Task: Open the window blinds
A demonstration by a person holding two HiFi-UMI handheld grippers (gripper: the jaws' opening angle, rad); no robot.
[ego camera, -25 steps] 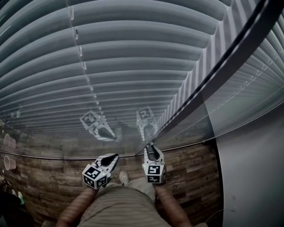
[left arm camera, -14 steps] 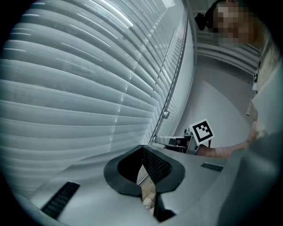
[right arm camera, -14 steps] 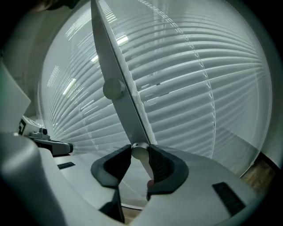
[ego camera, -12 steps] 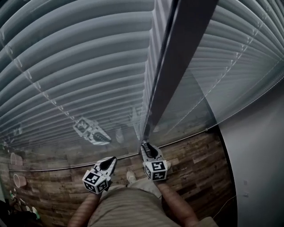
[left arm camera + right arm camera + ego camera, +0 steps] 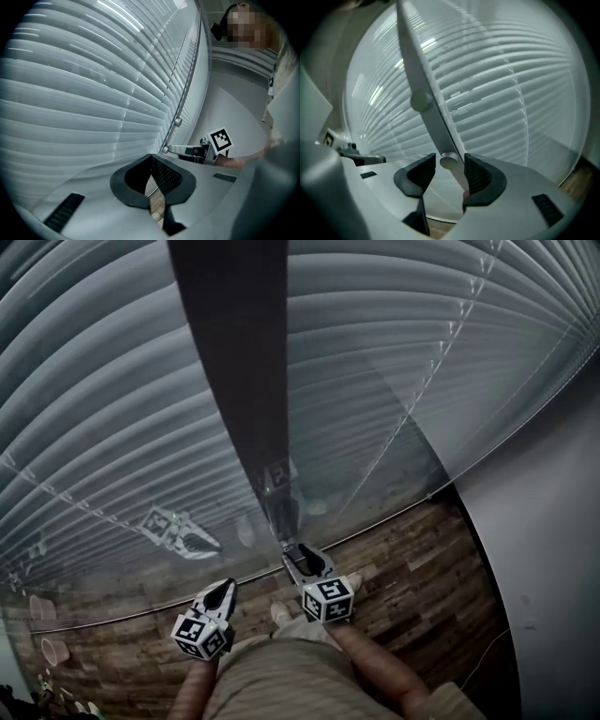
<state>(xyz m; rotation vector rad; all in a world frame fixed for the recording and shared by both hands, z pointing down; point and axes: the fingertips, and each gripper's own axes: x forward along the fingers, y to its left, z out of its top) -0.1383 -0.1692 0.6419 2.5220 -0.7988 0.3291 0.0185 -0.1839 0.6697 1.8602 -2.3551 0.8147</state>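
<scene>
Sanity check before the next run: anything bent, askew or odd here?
Nothing stands out. The slats look even, none visibly bent. The wand sits between the right gripper's jaws, which have just been opening, a gap at one pad.

The window blinds [image 5: 122,418] are seen let down full, made of pale grey horizontal slats [image 5: 520,70] that are turned shut and overlap, with thin cords [image 5: 448,345] run down across them. The tilt wand [image 5: 423,96], a slim pale rod with a small knob partway along and a round cap at its lower end, is hung slantwise in front of the slats. Its capped end is found between the jaws of the right gripper [image 5: 450,160], which have just been opened and are not pressed on it.
</scene>
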